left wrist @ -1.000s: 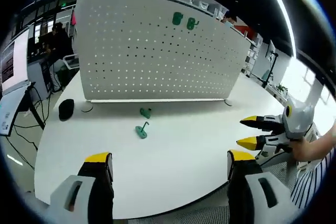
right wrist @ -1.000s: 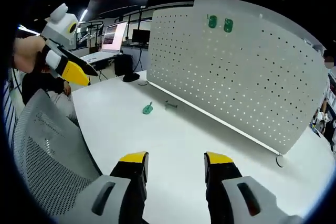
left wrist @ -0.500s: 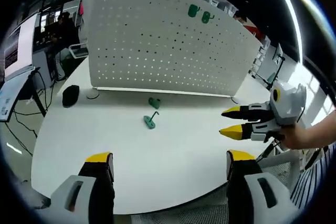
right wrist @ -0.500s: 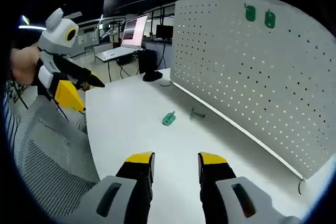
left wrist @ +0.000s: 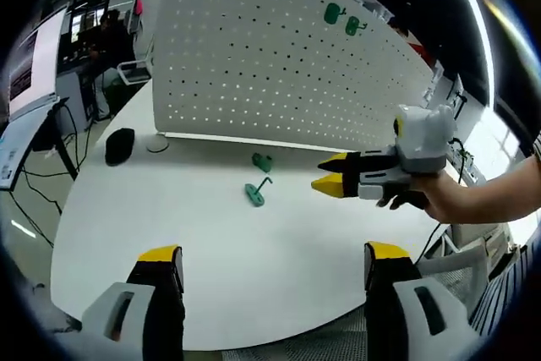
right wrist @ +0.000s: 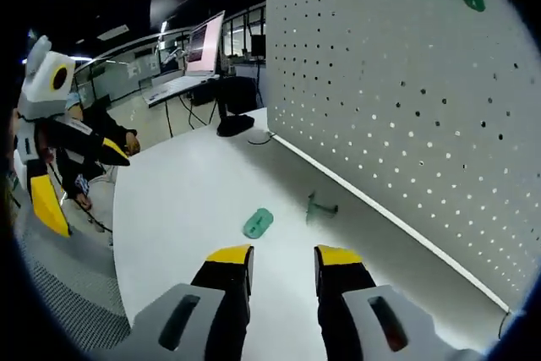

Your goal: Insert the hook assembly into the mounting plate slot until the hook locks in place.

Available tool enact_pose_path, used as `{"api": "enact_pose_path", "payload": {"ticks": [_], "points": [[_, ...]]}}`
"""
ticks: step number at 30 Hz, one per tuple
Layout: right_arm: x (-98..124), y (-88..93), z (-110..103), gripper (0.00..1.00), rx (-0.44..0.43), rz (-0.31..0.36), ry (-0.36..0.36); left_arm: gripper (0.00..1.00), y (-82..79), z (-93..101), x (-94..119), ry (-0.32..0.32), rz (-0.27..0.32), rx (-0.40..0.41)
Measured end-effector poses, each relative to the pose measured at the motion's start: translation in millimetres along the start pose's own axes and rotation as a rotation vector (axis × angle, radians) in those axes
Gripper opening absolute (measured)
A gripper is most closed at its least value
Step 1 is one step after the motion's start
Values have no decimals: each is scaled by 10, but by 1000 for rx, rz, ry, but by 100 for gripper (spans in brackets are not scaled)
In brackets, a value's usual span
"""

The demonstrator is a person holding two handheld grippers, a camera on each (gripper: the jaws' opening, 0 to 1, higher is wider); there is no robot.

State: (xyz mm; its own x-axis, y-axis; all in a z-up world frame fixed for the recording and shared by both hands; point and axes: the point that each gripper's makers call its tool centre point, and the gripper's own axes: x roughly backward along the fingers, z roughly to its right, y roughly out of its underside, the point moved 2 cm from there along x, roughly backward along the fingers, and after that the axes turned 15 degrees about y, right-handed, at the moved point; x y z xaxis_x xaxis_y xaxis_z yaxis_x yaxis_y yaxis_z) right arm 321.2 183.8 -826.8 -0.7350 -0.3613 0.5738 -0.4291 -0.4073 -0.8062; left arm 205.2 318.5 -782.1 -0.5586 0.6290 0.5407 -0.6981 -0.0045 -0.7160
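Office-lab: monitors [right wrist: 207,40], pegboard [left wrist: 270,65], desks [right wrist: 173,88]

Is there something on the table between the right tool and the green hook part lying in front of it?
Nothing visible. In the right gripper view only bare table lies between the right tool and the green part. The other green piece lies beside it, nearer the pegboard.

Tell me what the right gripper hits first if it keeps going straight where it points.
Probably the flat green oval plate lying on the white table, just ahead of the right gripper; the green hook piece sits slightly right. Depth is uncertain.
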Motion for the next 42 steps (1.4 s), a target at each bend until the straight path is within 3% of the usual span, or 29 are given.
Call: {"api": "enact_pose_path", "payload": {"ticks": [7, 18, 29, 42], "points": [[-361, 5, 69, 22, -59, -43, 23, 91, 21, -22, -41, 7, -16, 10], [-794, -11, 3, 18, -76, -80, 28, 91, 101, -160, -27, -11, -35, 49], [-937, 43, 54, 10, -161, -104, 68, 89, 93, -250, -12, -27, -32, 72], [-983, 29, 42, 2, -119, -82, 64, 89, 89, -265, -66, -25, -44, 86]]}}
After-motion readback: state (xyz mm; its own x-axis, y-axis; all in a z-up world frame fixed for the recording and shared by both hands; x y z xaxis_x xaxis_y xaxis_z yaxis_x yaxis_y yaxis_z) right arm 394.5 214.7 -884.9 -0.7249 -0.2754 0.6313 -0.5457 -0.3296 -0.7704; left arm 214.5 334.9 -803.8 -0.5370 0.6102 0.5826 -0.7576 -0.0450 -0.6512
